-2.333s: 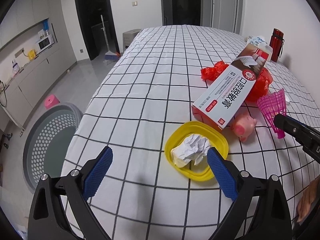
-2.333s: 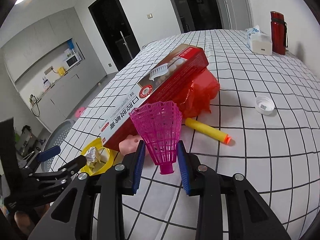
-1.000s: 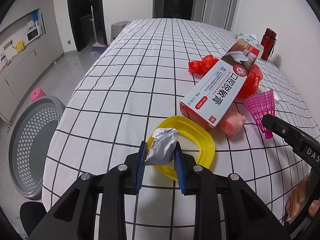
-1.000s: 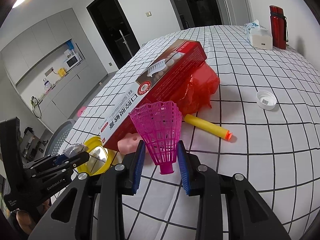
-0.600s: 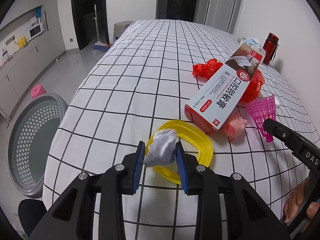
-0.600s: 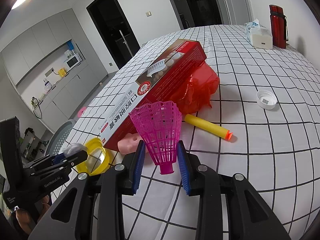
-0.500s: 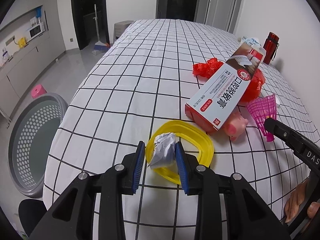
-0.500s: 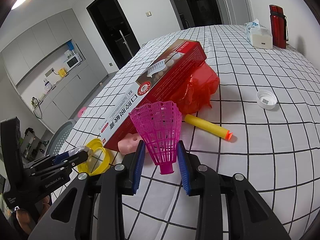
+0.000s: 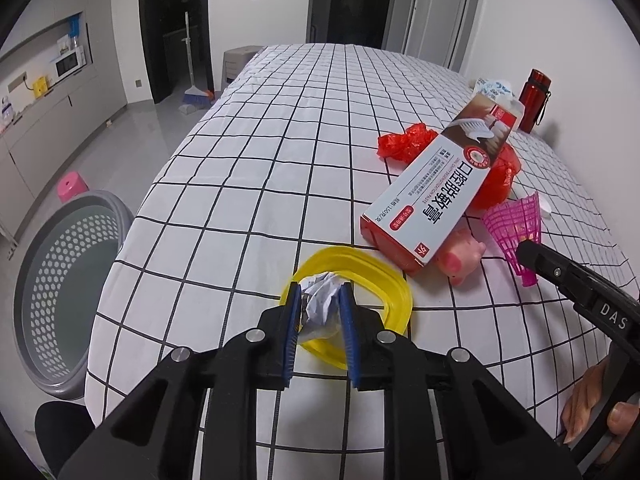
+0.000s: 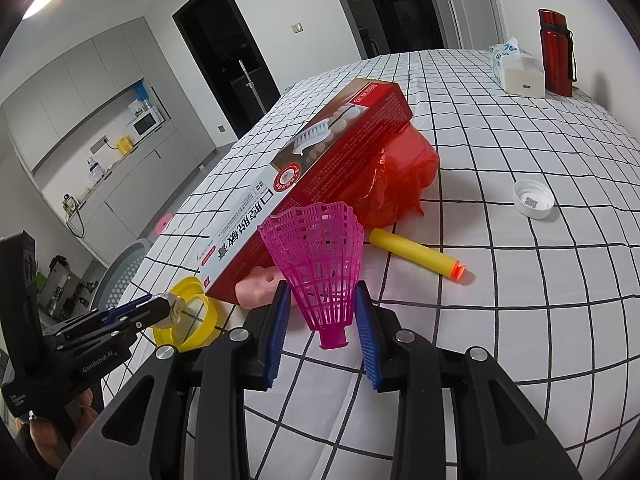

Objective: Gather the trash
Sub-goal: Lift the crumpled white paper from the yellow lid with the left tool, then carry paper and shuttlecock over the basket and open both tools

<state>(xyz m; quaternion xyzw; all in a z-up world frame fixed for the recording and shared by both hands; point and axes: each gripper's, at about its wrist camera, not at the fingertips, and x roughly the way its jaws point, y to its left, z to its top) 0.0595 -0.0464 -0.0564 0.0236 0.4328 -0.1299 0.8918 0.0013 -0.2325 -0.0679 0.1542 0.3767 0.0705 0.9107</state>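
Observation:
My left gripper [image 9: 319, 300] is shut on a crumpled white paper ball [image 9: 320, 304] and holds it just above a yellow plastic lid [image 9: 390, 288] on the checked tablecloth. My right gripper [image 10: 320, 304] is shut on a pink plastic shuttlecock [image 10: 320, 256], which also shows in the left wrist view [image 9: 514, 232]. The left gripper with the paper ball shows in the right wrist view [image 10: 168, 306]. A grey perforated trash basket [image 9: 60, 300] stands on the floor left of the table.
On the table lie a red and white toothpaste box [image 9: 436, 188], a red plastic bag [image 10: 400, 184], a pink pig toy [image 9: 460, 256], a yellow foam dart [image 10: 416, 254], a white bottle cap [image 10: 534, 199], a tissue pack [image 10: 518, 68] and a red flask [image 10: 556, 52].
The left gripper closed on the paper ball in the yellow lid and lifted it slightly. The right gripper has kept hold of the shuttlecock without moving.

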